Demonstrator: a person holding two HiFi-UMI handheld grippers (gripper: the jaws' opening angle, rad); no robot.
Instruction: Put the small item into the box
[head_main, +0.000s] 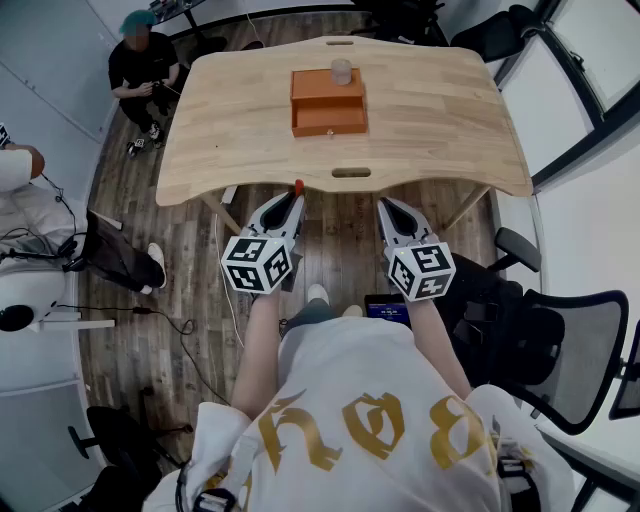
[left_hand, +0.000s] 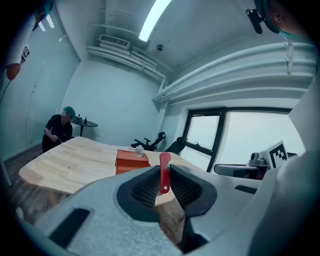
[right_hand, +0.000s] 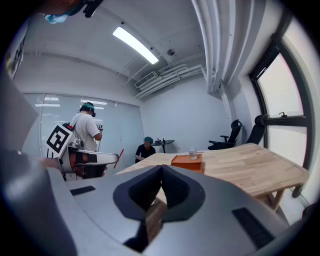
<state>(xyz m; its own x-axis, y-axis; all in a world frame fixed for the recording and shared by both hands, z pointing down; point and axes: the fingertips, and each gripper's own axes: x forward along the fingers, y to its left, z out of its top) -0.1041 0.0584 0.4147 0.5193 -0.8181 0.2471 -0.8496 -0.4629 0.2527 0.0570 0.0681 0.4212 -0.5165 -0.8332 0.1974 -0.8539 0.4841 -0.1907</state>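
We are holding the left claw (head_main: 293, 199) just in front of the near edge of the light wooden bench (head_main: 440, 120). Its jaws are pinching a small flat red plastic strip (left_hand: 164, 169), which is standing upright between them. The orange rectangular box (head_main: 328, 120) is sitting well apart from it, in the middle of the bench, and is carrying a small clear jar (head_main: 341, 71) on top. The right claw (head_main: 386, 206) is hanging beside the left one, jaws pressed together on nothing. We judge that the carrying step is in hand. Next, the left claw needs a long reach forward to the opening of the box.
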